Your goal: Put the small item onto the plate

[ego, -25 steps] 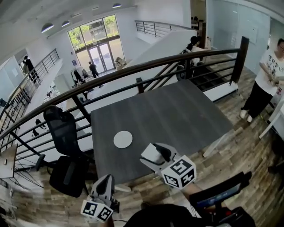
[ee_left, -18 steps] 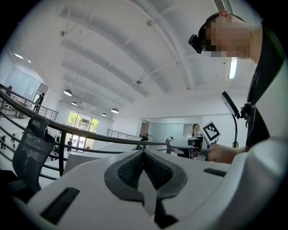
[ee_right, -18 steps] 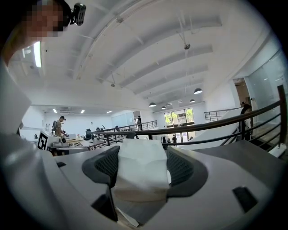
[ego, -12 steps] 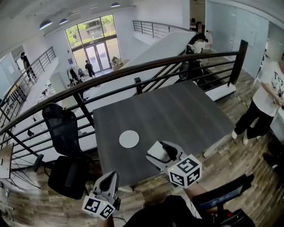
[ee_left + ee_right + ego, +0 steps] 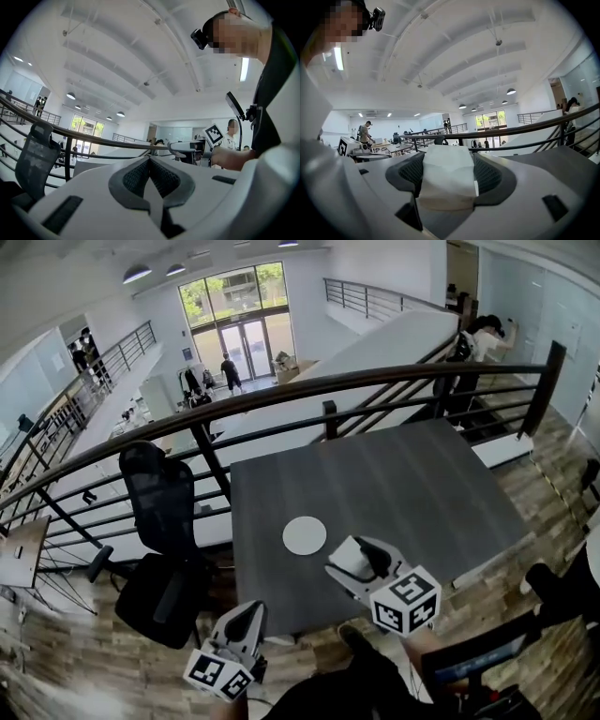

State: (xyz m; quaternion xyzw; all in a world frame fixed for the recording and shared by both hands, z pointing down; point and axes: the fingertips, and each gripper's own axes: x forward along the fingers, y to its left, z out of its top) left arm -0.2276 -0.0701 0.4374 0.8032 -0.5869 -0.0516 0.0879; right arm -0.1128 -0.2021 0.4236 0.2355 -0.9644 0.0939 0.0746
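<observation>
Dark desk [image 5: 403,474] by a railing [image 5: 281,395], white plate [image 5: 305,535] shown only in head view. Near the plate, right tool [image 5: 447,177] clamped on small white block [image 5: 445,164], plain in right gripper view. Left tool [image 5: 150,173] closed, empty, off the desk's front edge.

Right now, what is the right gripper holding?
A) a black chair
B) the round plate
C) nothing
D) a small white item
D: in the right gripper view, the right gripper is clamped on a small white item; the plate lies apart on the table.
</observation>
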